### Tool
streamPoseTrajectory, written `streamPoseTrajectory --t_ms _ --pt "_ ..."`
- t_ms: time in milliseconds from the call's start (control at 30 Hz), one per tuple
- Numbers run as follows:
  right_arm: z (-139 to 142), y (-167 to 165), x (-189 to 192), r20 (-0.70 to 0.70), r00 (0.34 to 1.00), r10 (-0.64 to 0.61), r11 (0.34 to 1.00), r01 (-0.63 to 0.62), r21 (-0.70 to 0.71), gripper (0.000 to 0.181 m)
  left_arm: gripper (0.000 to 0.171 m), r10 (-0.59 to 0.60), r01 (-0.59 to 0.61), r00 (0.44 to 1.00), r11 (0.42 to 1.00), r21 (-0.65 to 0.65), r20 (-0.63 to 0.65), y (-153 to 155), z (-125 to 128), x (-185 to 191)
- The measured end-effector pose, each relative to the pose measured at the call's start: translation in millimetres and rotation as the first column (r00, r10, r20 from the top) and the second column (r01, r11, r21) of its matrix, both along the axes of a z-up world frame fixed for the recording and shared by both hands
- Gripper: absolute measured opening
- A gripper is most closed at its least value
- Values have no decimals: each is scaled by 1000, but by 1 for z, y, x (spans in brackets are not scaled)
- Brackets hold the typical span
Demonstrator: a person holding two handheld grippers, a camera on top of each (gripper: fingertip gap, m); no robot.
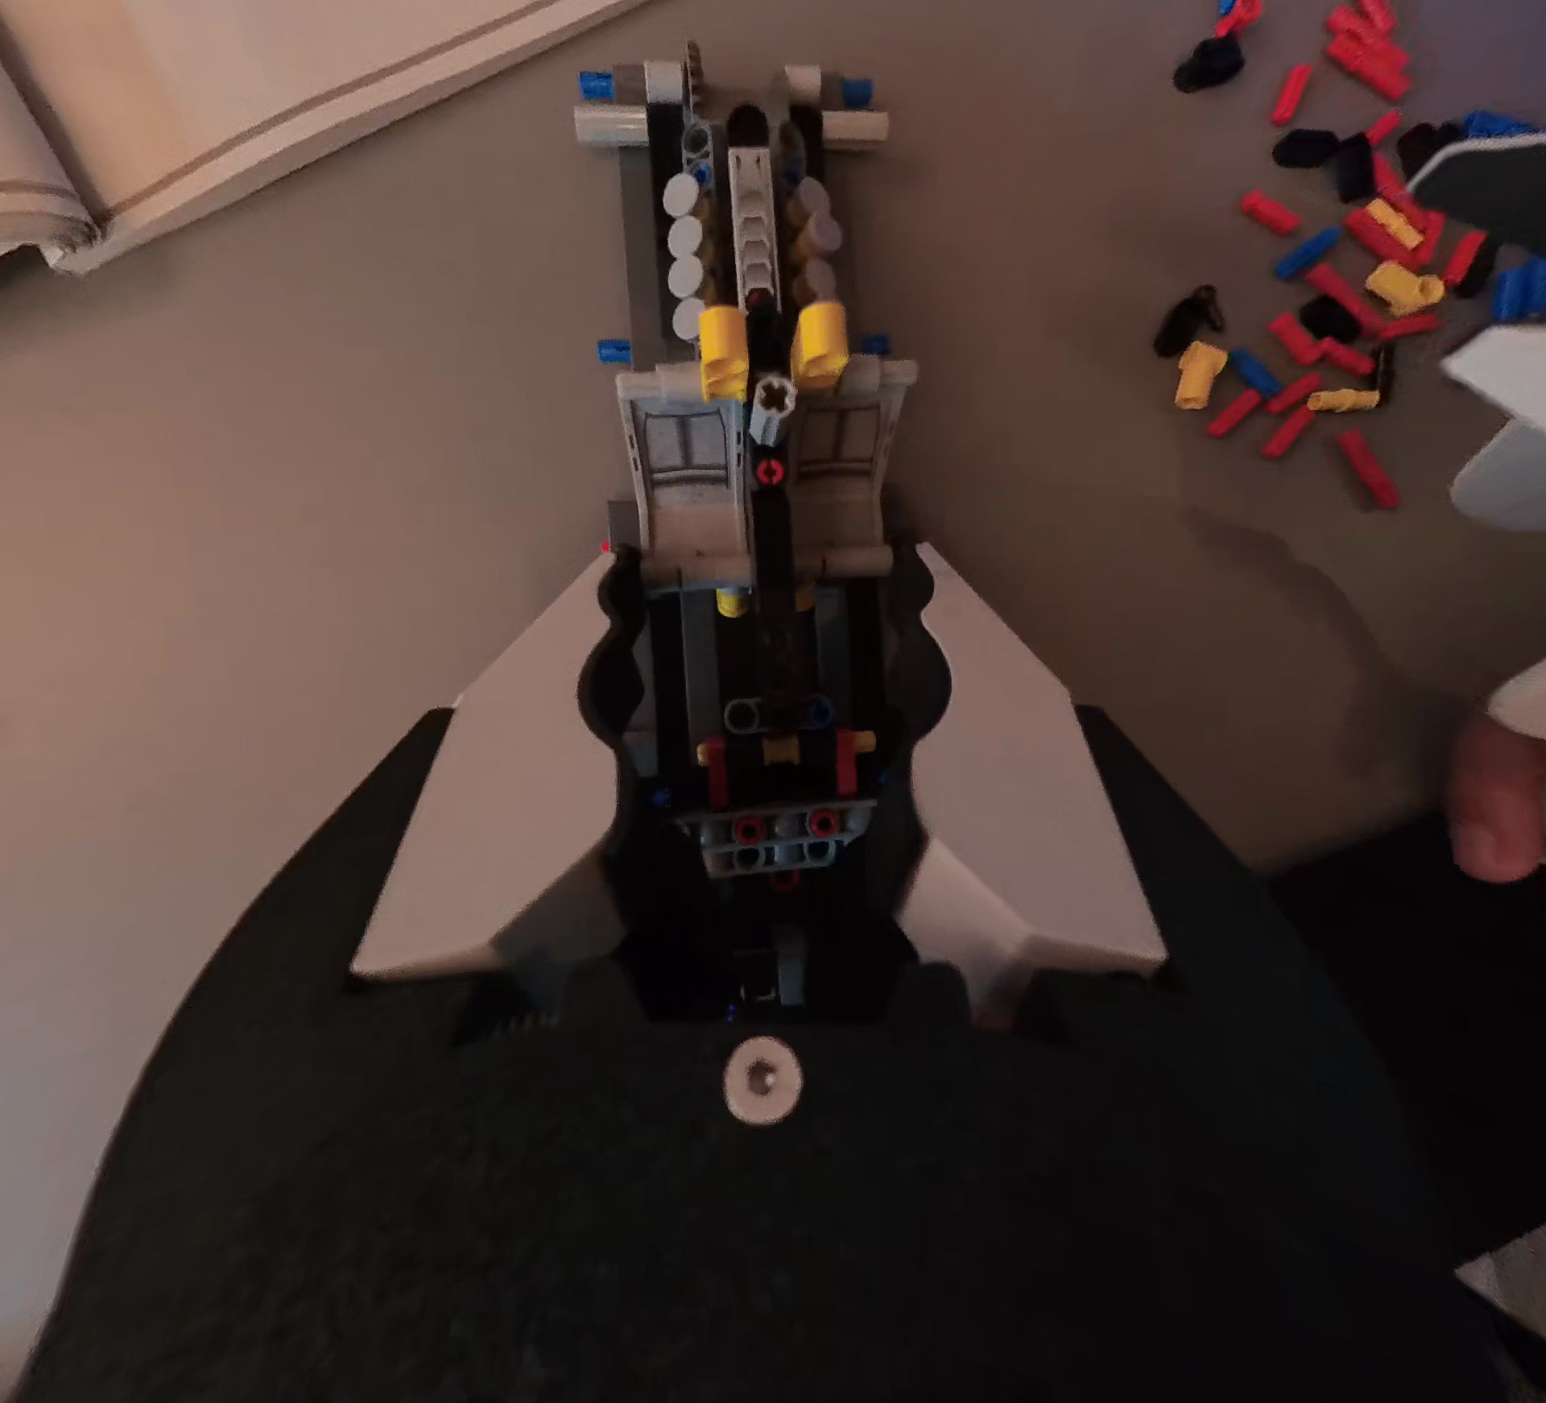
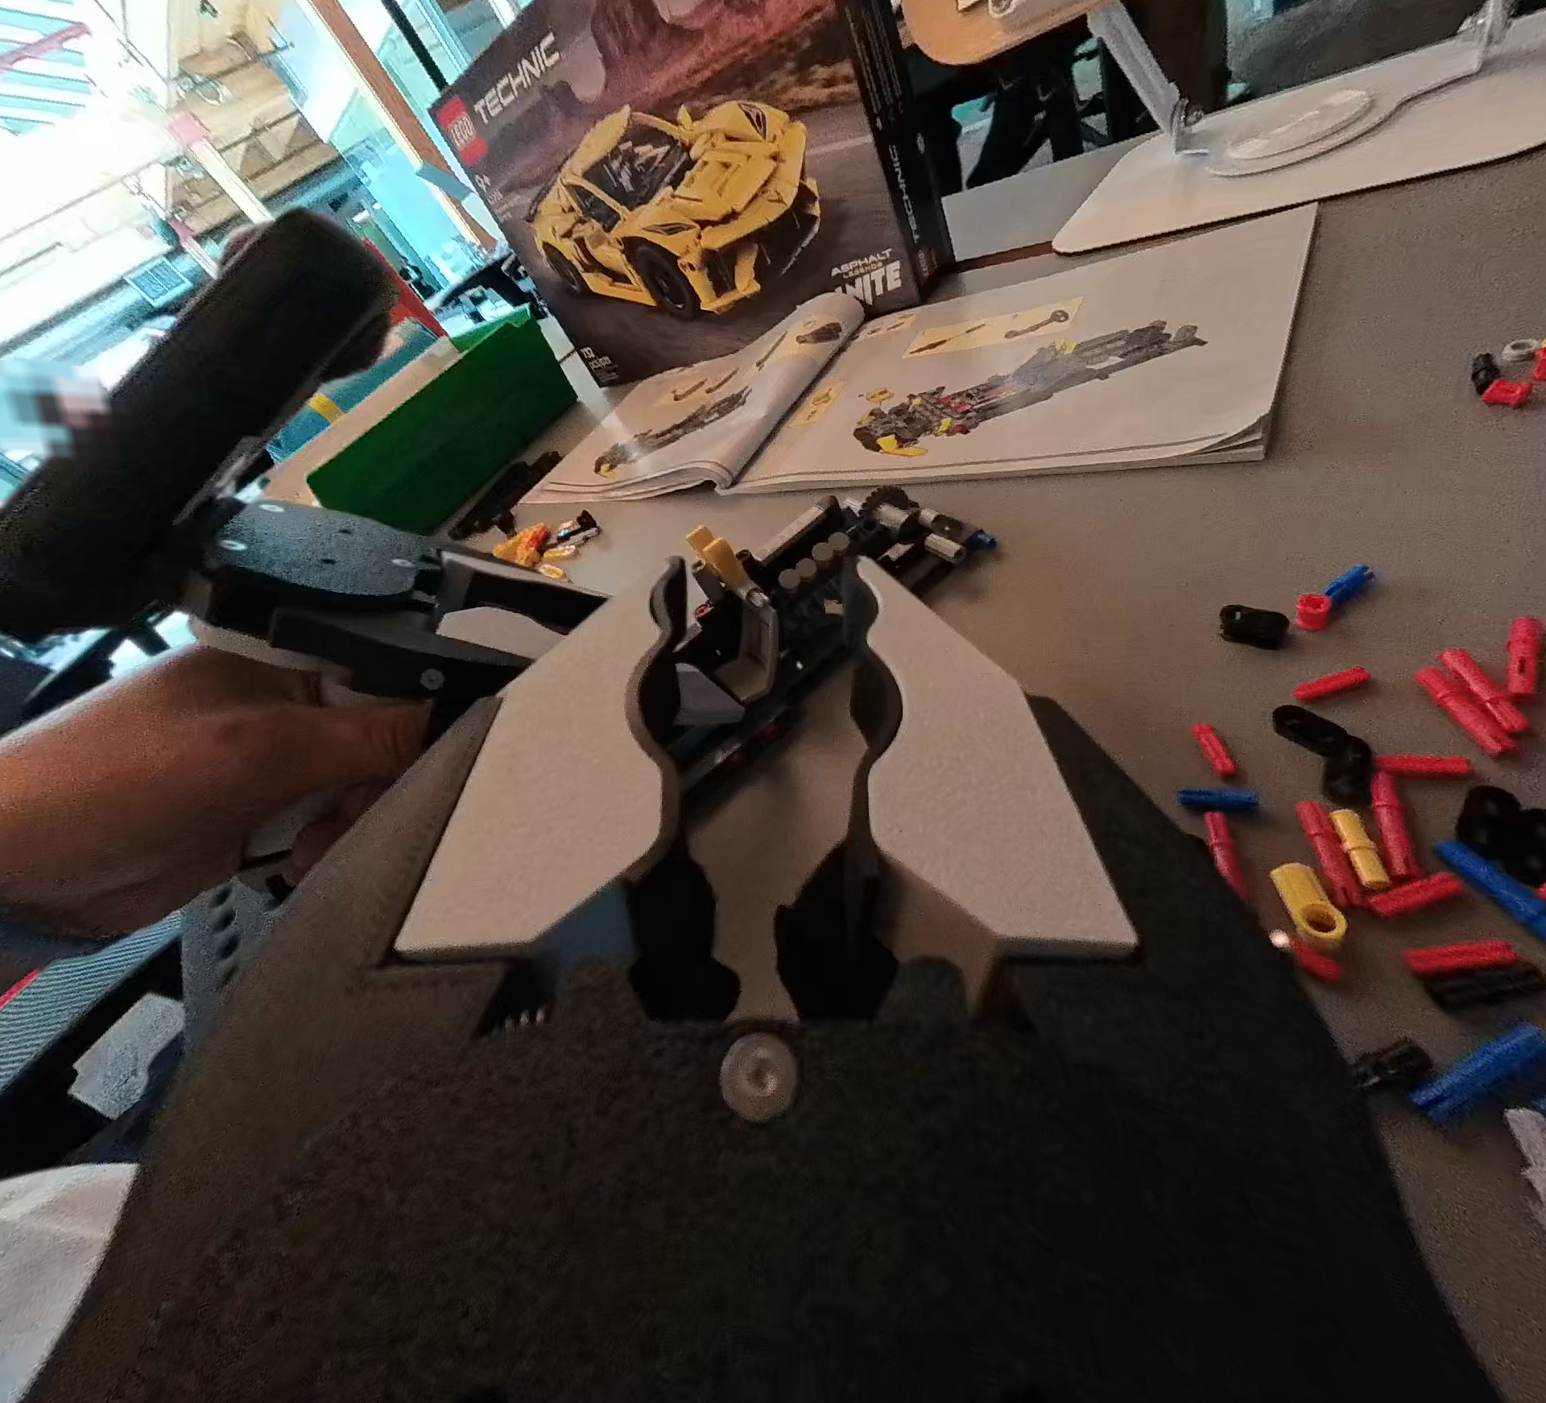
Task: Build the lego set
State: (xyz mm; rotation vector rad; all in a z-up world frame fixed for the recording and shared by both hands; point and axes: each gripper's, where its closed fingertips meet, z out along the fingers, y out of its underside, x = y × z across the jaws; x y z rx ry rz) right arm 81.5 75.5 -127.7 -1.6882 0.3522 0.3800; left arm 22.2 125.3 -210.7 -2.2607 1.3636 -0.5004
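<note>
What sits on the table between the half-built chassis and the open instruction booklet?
In the right wrist view, only bare grey table separates the chassis from the booklet; loose parts lie off to the sides.

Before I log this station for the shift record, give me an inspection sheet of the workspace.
Surface: grey table, in use.
Job's things: part-built chassis lengthwise between the left gripper fingers; open instruction booklet; set box upright behind it.
Clutter: loose red, blue, yellow and black pins scattered on the right; green bin.
Grippers: left shut on chassis; right gripper open, empty.
Cables: nothing seen.
Surroundings: monitor stand, windows.
</note>
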Motion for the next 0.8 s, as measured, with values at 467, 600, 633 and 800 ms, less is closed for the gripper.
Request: streamPoseTrajectory --t_ms 467,600,633,800 --pt "-1 2 -4 10 1000 16 1000 -16 -3 35 55 -532 528 840 847 -66 -109 27 -1 -12" --pt "-5 5 -5 23 1000 19 999 -18 -30 35 55 -680 677 719 732 -77 -143 42 -1 -12" --pt "-6 6 -6 28 999 19 999 -18 -38 36 55 -699 697 699 713 -76 -154 47 -1 -11" --pt "-12 10 -9 106 994 21 996 -11 -91 36 55 -734 734 666 676 -54 -134 58 -1 -6"
